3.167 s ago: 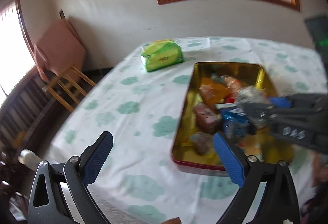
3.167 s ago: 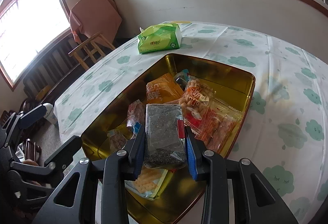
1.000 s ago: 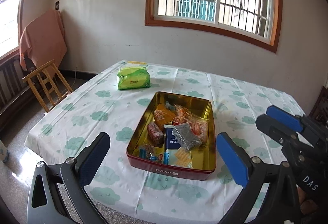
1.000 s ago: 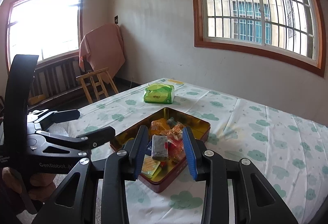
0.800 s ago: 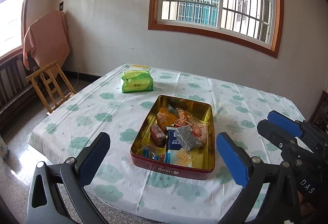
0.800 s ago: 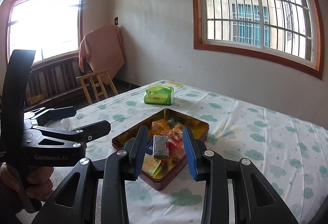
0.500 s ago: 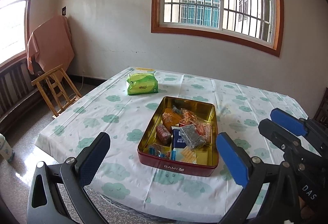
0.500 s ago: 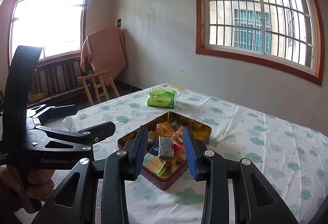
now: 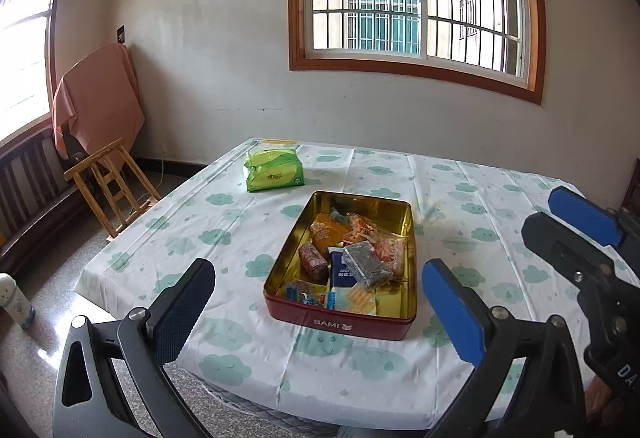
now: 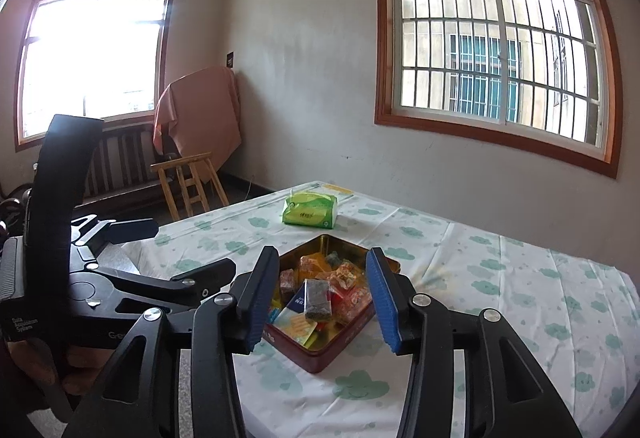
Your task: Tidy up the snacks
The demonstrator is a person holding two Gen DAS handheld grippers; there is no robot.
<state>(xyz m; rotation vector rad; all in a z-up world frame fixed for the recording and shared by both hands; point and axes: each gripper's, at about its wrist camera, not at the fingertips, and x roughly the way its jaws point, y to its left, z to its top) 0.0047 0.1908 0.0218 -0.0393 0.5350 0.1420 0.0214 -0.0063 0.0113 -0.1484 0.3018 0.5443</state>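
A red tin with a gold inside [image 9: 411,238] [image 10: 320,354] sits on the table and holds several snack packets. A dark grey packet [image 9: 366,264] [image 10: 317,298] lies on top of them. My left gripper [image 9: 316,308] is open and empty, held back from the table's front edge. My right gripper [image 10: 322,298] is open and empty, also well back from the tin. The right gripper shows at the right of the left wrist view [image 9: 576,234]; the left gripper shows at the left of the right wrist view [image 10: 160,258].
A green tissue pack [image 9: 274,171] [image 10: 310,211] lies on the cloud-print tablecloth [image 9: 480,222] behind the tin. A wooden stool [image 9: 110,183] and a cloth-covered object [image 9: 98,97] stand at the left wall. A bottle [image 9: 16,300] is on the floor.
The right gripper let go of the dark grey packet, which now lies in the tin. Both grippers have pulled back and up from the table, so the tin looks smaller.
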